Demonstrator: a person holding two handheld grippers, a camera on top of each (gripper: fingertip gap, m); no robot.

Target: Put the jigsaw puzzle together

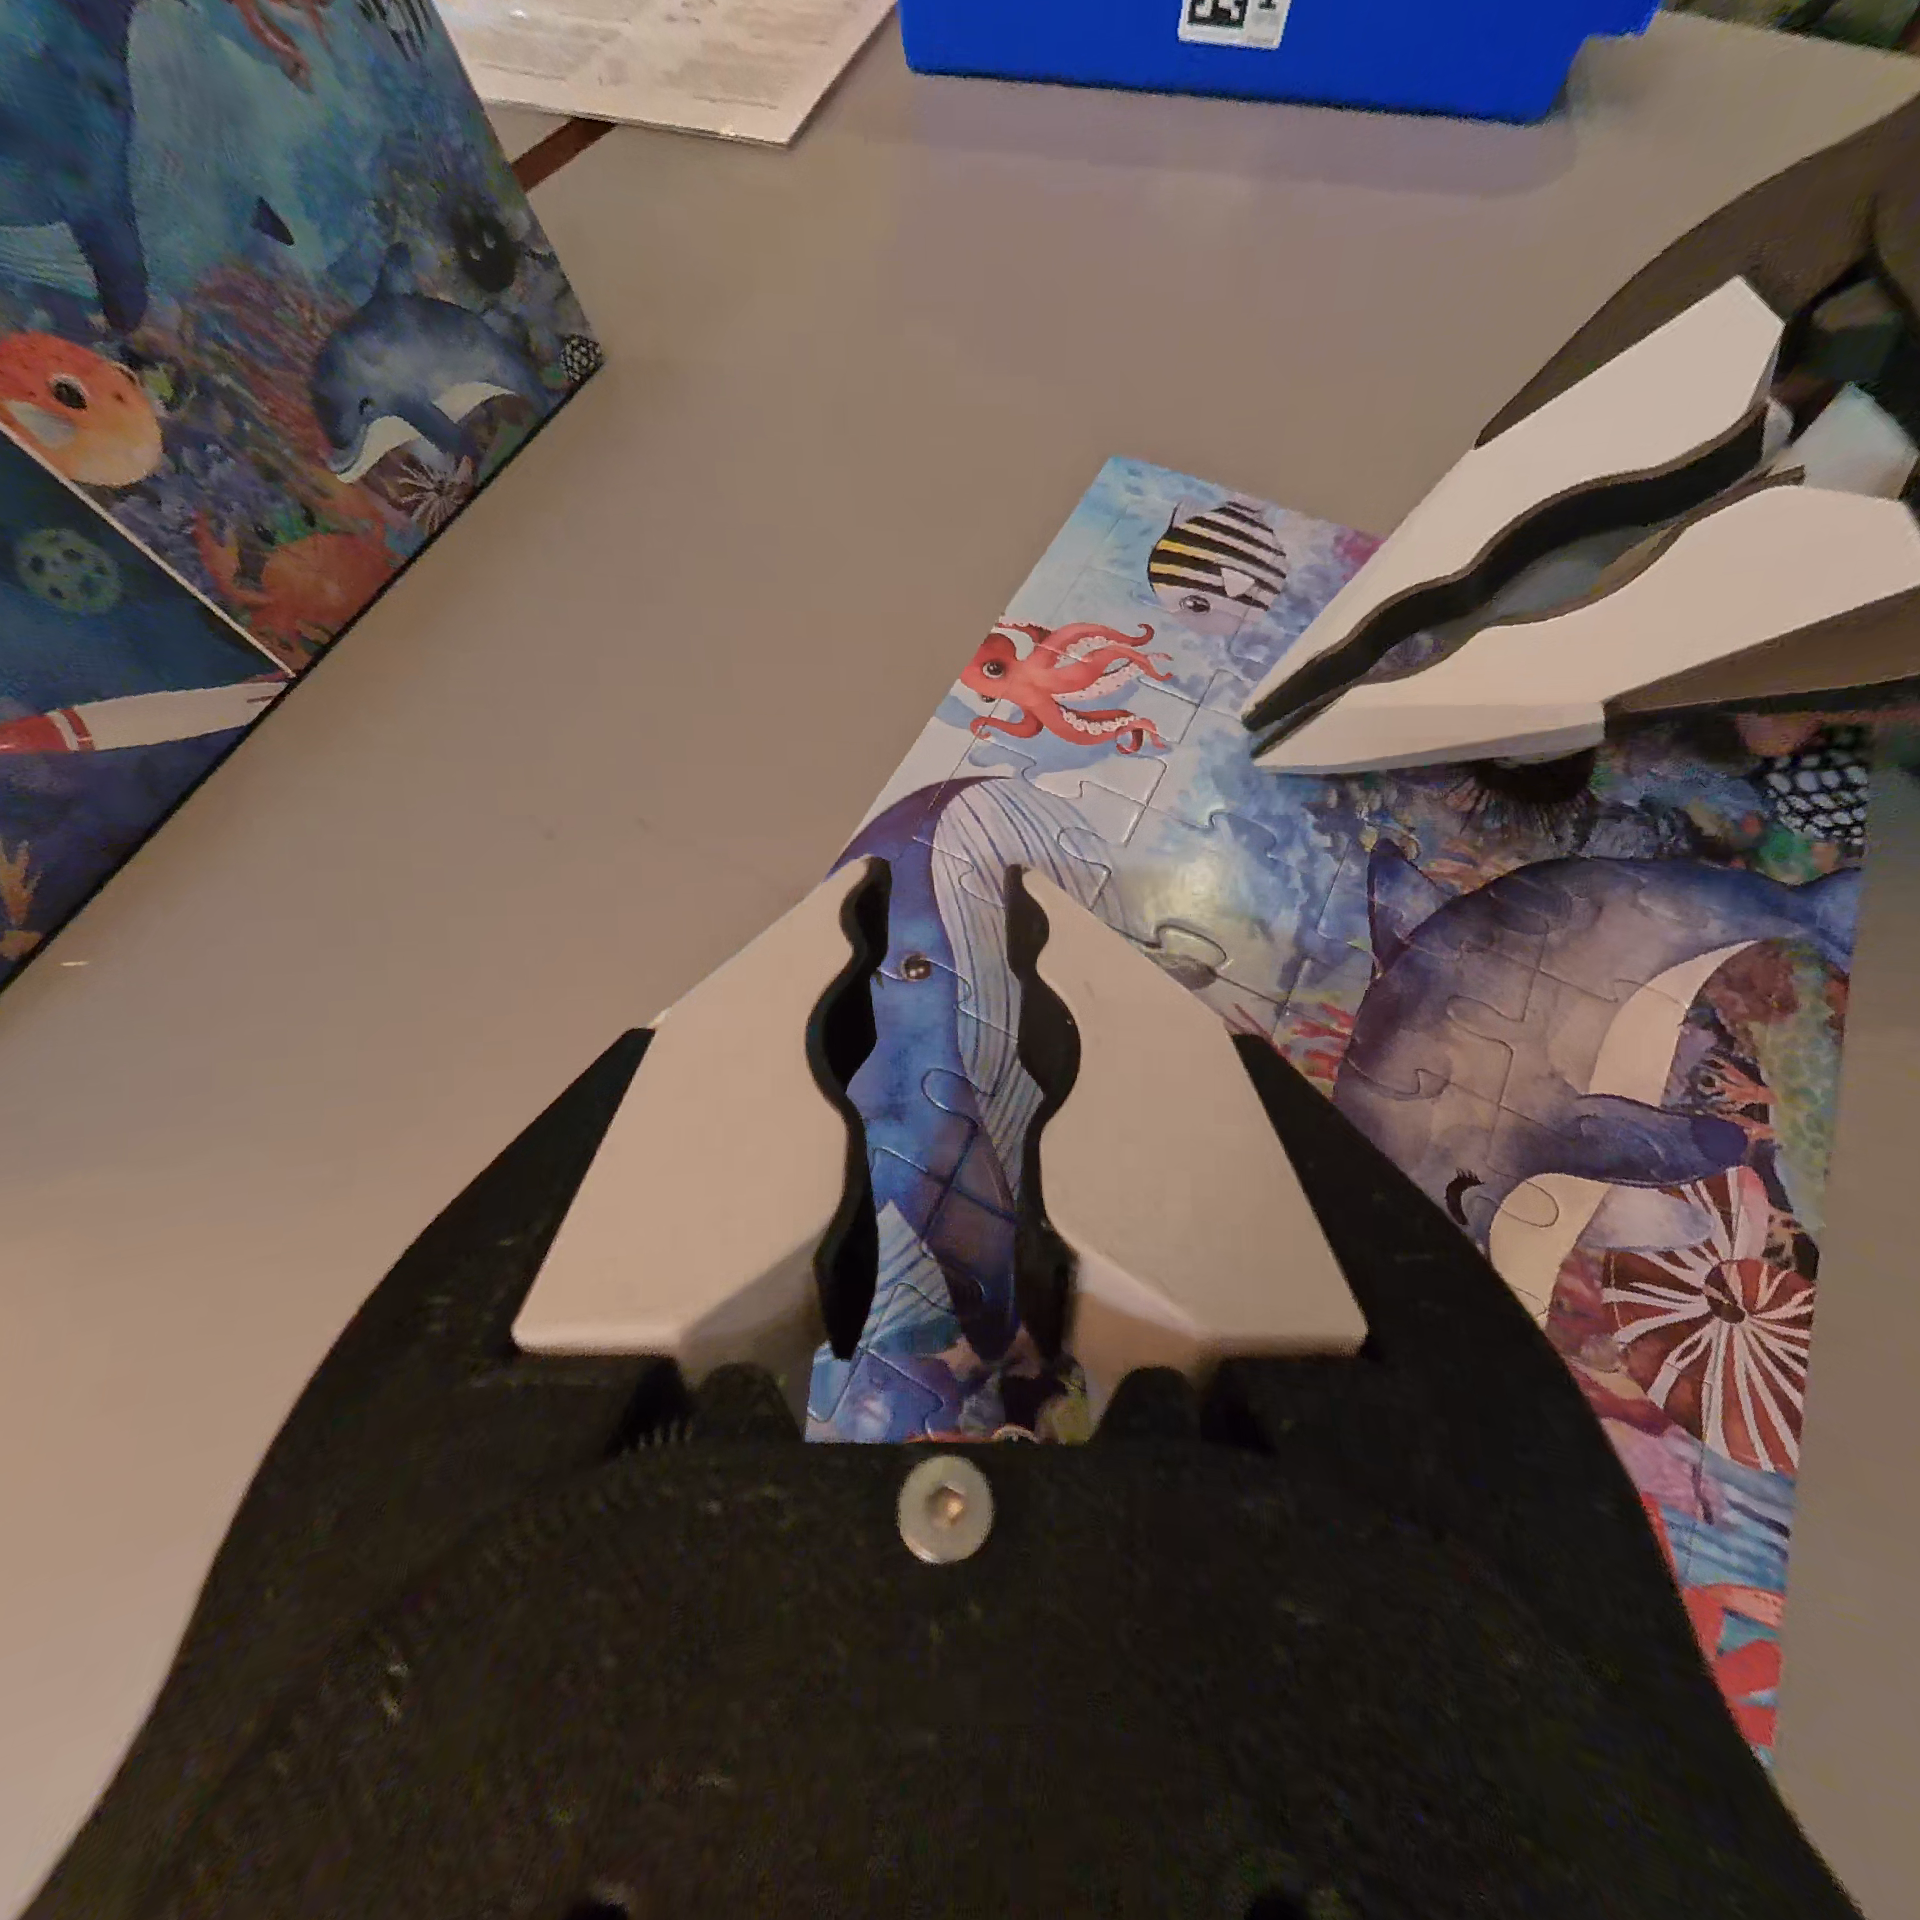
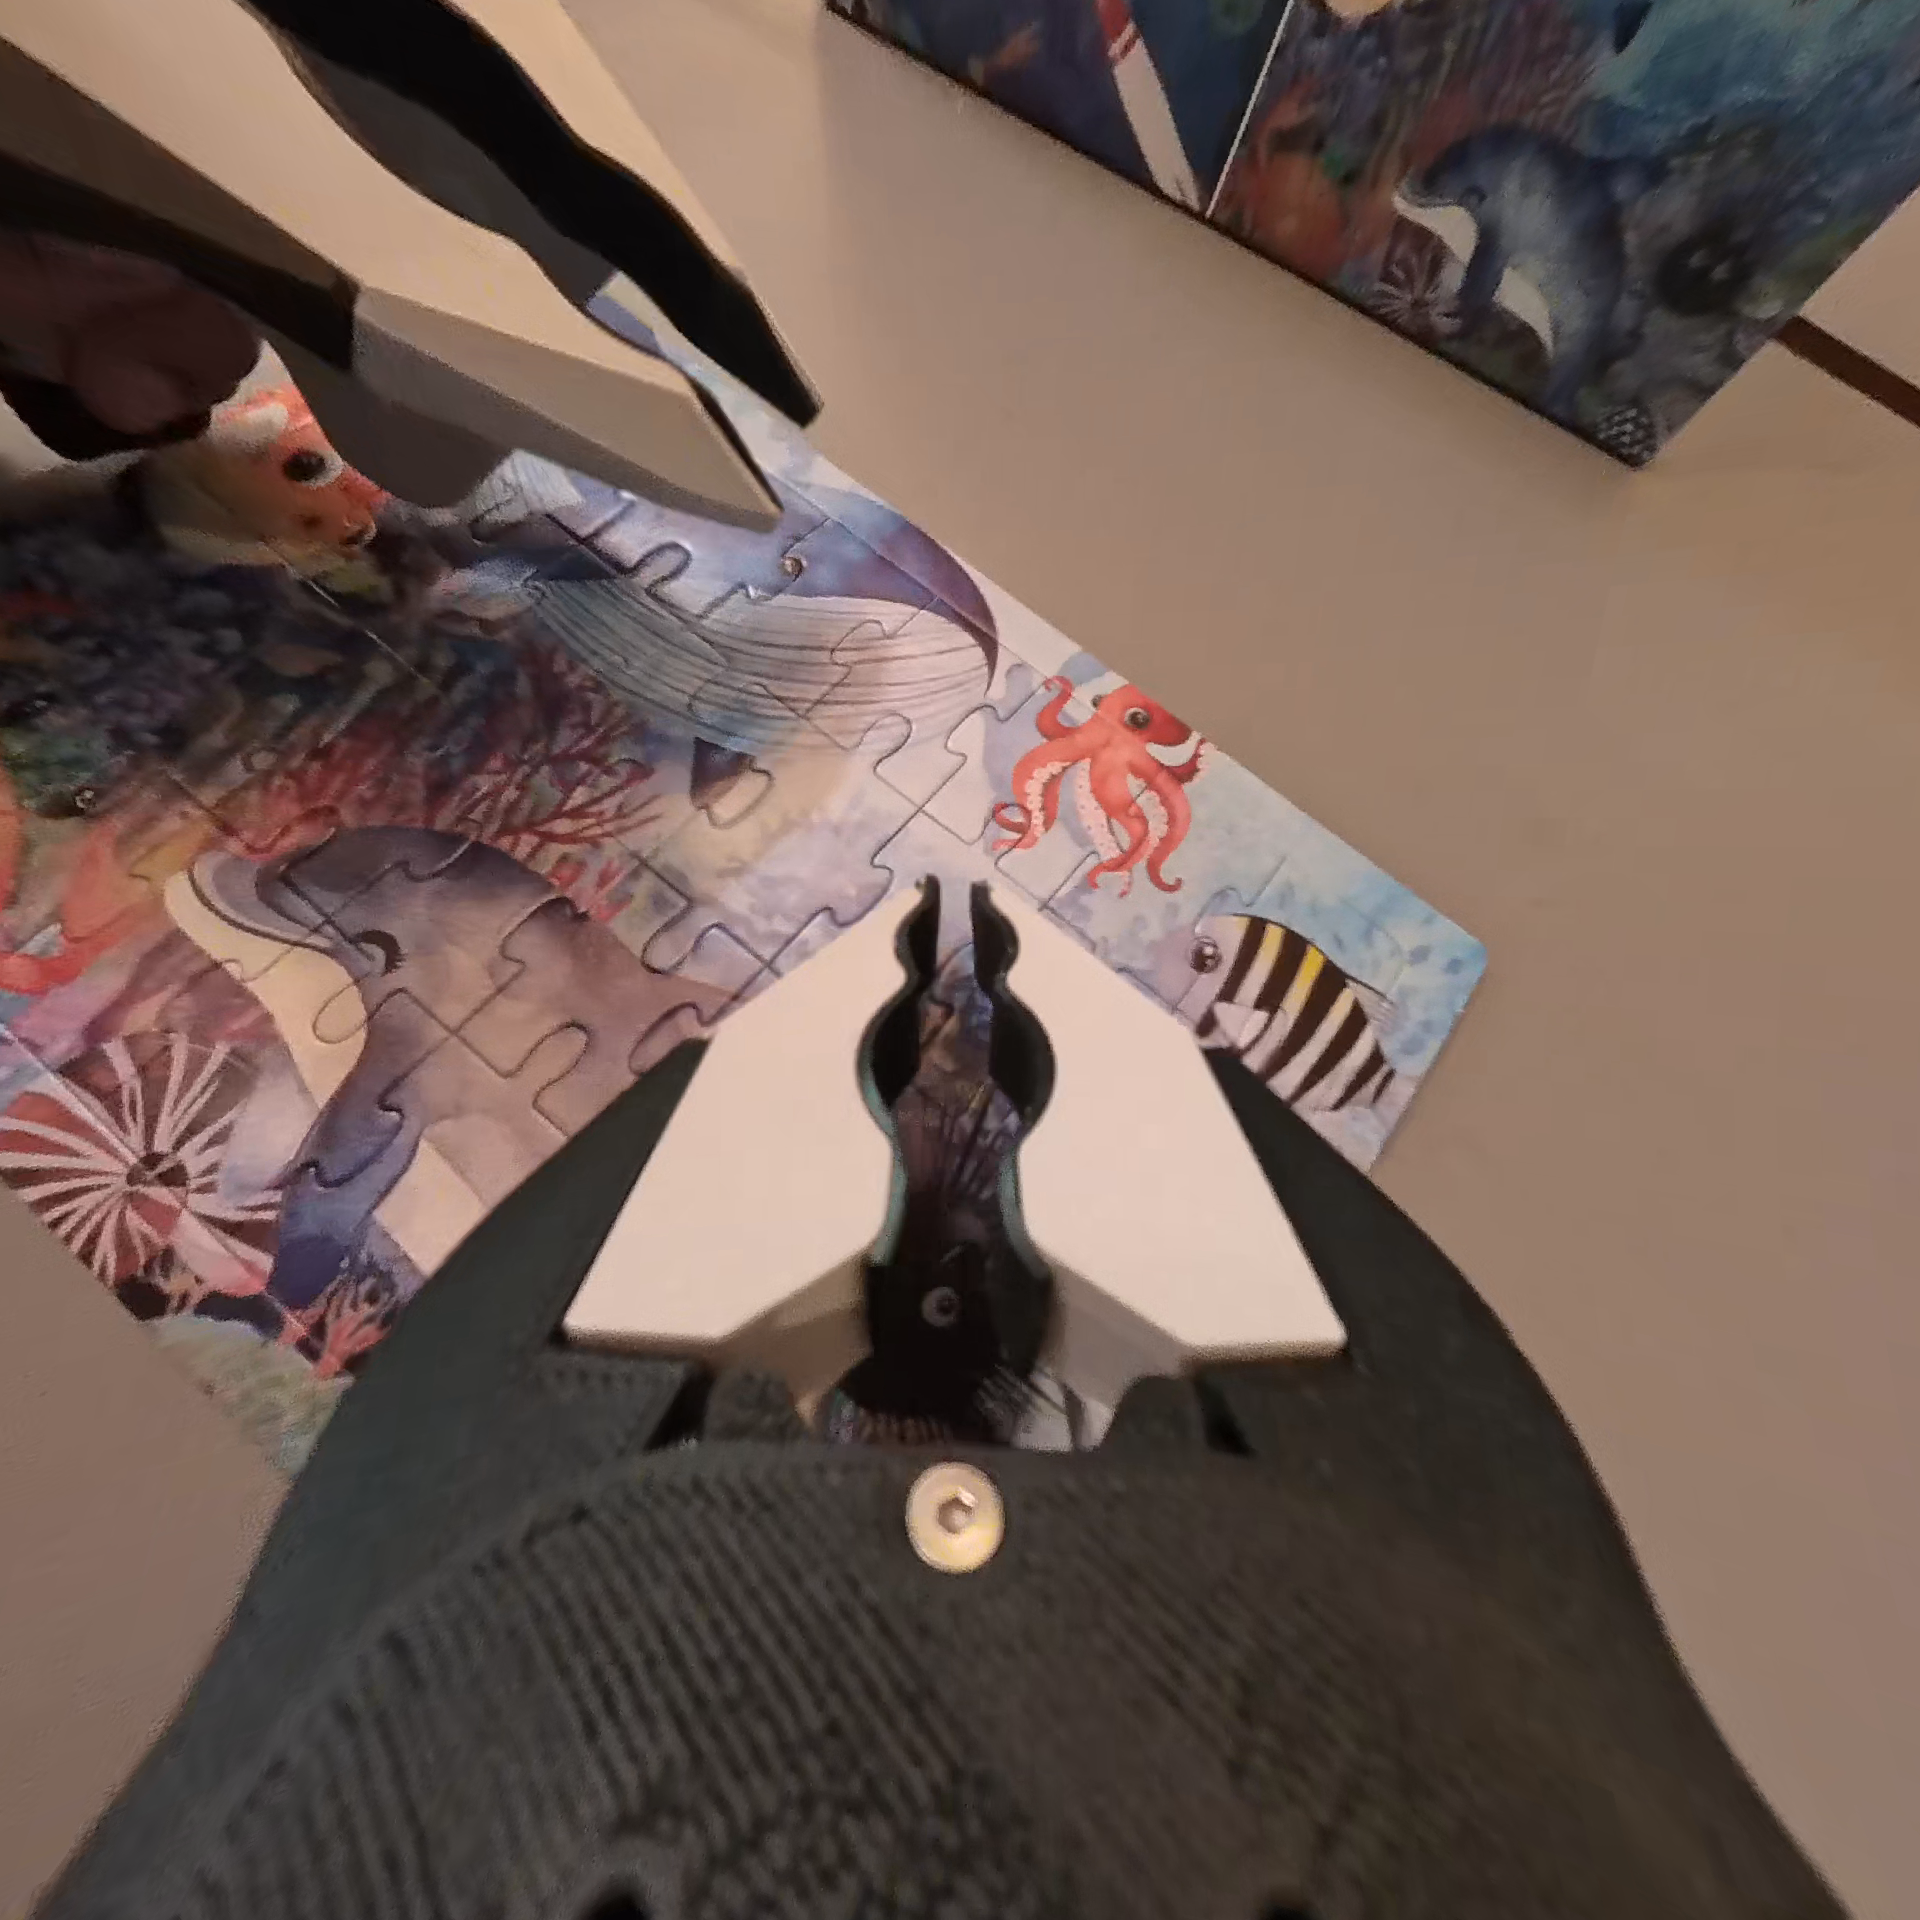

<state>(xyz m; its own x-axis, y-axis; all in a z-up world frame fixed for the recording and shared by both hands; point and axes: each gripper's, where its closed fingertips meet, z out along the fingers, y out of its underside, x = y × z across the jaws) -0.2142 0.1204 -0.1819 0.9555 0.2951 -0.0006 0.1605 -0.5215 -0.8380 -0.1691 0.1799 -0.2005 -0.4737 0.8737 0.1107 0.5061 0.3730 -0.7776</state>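
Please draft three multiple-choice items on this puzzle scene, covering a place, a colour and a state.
1. Where does the jigsaw puzzle lie? A on the table B in the blue bin C on the box
2. What colour is its octopus? A green B red C yellow
3. How is the left gripper? A gripping a piece B open, empty C out of view

A: the puzzle lies flat on the grey table.
B: the octopus is red-orange.
B: a gap shows between its fingers, with nothing held.
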